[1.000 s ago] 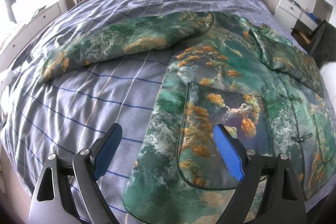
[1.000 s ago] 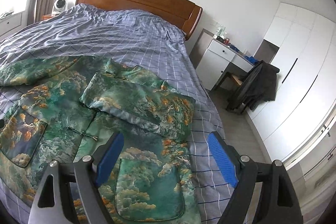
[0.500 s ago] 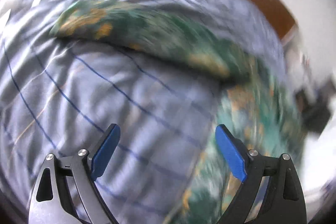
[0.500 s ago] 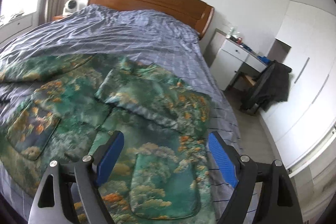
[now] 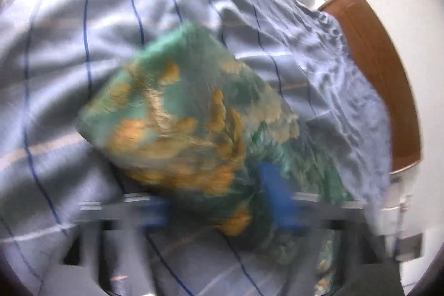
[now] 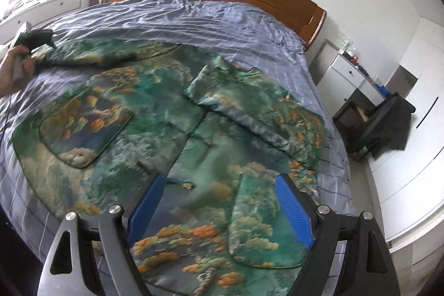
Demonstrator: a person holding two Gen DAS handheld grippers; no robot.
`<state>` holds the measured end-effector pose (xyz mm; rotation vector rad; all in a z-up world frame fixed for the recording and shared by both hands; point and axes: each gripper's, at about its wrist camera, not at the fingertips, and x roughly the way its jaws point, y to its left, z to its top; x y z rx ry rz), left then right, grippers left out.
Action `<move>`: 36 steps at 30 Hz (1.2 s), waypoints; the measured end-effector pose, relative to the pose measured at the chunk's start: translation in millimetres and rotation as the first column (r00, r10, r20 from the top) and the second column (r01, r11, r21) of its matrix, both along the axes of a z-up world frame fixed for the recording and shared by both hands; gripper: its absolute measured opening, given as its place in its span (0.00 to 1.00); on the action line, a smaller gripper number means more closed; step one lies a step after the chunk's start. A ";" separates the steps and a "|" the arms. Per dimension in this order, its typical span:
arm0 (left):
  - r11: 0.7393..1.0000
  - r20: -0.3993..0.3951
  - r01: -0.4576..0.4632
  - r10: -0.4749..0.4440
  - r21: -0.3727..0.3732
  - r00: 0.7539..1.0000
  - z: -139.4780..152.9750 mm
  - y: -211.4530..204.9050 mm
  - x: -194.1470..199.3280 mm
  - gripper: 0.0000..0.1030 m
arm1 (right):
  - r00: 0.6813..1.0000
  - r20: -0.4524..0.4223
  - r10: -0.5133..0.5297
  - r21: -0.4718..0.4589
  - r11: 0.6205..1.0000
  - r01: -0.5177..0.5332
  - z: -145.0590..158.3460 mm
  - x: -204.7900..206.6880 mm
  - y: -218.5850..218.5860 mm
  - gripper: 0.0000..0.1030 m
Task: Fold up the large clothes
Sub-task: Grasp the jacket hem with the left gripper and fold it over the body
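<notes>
Sideways, jacket (image 6: pixel 172 129) sleeve (image 5: pixel 177 126) points toward left gripper (image 6: pixel 41 39).

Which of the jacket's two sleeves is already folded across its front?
The sleeve nearer the white drawers: it lies folded across the jacket. The other sleeve stretches out sideways, its end in the left gripper.

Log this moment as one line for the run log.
left gripper: closing on jacket sleeve | right gripper: open above jacket hem | jacket: flat on bed

green jacket (image 6: pixel 155 113) with orange cloud print spread flat, front up, on bed; one sleeve folded across chest, other outstretched.
</notes>
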<state>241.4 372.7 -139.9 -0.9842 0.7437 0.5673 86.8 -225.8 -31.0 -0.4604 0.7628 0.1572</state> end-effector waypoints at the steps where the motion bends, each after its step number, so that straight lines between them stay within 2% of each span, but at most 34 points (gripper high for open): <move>1: 0.999 -0.005 0.036 -0.036 0.033 0.999 7.5 -4.5 3.5 0.12 | 1.000 -0.006 0.004 0.007 1.000 -0.004 -1.8 -1.0 0.6 0.82; 3: 0.974 -0.021 0.096 -0.094 0.205 0.995 38.0 -27.2 6.7 0.09 | 1.000 -0.014 0.008 0.029 1.000 -0.008 -4.1 -0.9 -0.6 0.82; 4: 0.936 -0.029 0.145 -0.143 0.321 0.989 59.8 -48.9 8.3 0.09 | 1.000 -0.015 0.008 0.042 0.999 -0.007 -5.0 -0.7 -1.2 0.82; 6: 0.847 -0.042 0.217 -0.225 0.485 0.973 92.3 -89.3 10.4 0.09 | 1.000 -0.017 0.000 0.066 0.998 0.001 -6.2 2.3 -3.9 0.82; 7: 0.794 -0.047 0.249 -0.268 0.555 0.962 107.2 -111.6 9.3 0.09 | 1.000 -0.018 -0.007 0.072 0.997 0.008 -6.7 4.3 -4.9 0.82; 10: 0.587 -0.084 0.355 -0.437 0.728 0.896 145.6 -194.2 2.4 0.09 | 0.999 -0.028 -0.041 0.048 0.998 0.043 -8.3 14.6 -9.0 0.82; 11: 0.487 -0.118 0.395 -0.505 0.779 0.855 153.6 -232.3 -1.2 0.09 | 0.998 -0.028 -0.057 0.044 0.997 0.058 -7.0 17.2 -11.8 0.82; 12: 0.419 -0.145 0.419 -0.546 0.806 0.825 157.3 -254.6 -1.4 0.09 | 0.996 -0.021 -0.088 0.052 0.995 0.089 -2.1 20.7 -19.6 0.82; 13: 0.330 -0.185 0.447 -0.595 0.831 0.782 157.2 -289.8 -5.5 0.09 | 0.993 -0.013 -0.119 0.056 0.991 0.120 2.6 22.8 -26.6 0.82; 14: 0.283 -0.209 0.464 -0.620 0.839 0.756 155.2 -306.4 -1.1 0.09 | 0.989 -0.003 -0.146 0.060 0.987 0.146 7.0 24.0 -33.4 0.82; 16: 0.168 -0.282 0.521 -0.684 0.837 0.673 141.2 -359.6 -0.8 0.09 | 0.978 0.021 -0.206 0.063 0.977 0.204 18.2 25.8 -51.2 0.82; 19: 0.066 -0.375 0.598 -0.722 0.799 0.581 112.4 -406.6 8.3 0.13 | 0.962 0.046 -0.270 0.052 0.962 0.267 33.1 25.6 -75.5 0.82; 21: -0.005 -0.461 0.684 -0.743 0.729 0.485 82.2 -435.7 15.9 0.24 | 0.955 0.061 -0.289 0.039 0.957 0.287 40.3 24.3 -85.3 0.82; 23: -0.048 -0.517 0.748 -0.752 0.662 0.409 56.5 -454.1 16.2 0.65 | 0.951 0.078 -0.301 0.024 0.954 0.300 47.0 22.4 -91.7 0.82; 24: -0.060 -0.532 0.765 -0.754 0.641 0.386 46.4 -459.5 12.5 0.70 | 0.950 0.082 -0.302 0.019 0.953 0.302 49.5 22.4 -93.5 0.82; 26: -0.081 -0.545 0.773 -0.755 0.630 0.364 34.9 -465.5 4.3 0.71 | 0.949 0.092 -0.302 0.014 0.953 0.302 55.2 22.5 -97.2 0.82; 28: -0.085 -0.538 0.779 -0.769 0.622 0.346 33.7 -465.7 2.2 0.75 | 0.947 0.109 -0.302 0.004 0.953 0.303 59.5 21.9 -98.0 0.82; 31: -0.067 -0.511 0.770 -0.783 0.635 0.353 39.6 -462.6 -3.3 0.83 | 0.947 0.131 -0.295 -0.012 0.954 0.299 63.5 24.3 -97.0 0.82; 36: -0.020 -0.476 0.771 -0.797 0.636 0.372 46.5 -458.0 -16.0 0.84 | 0.947 0.147 -0.287 -0.023 0.956 0.293 66.8 26.8 -92.8 0.82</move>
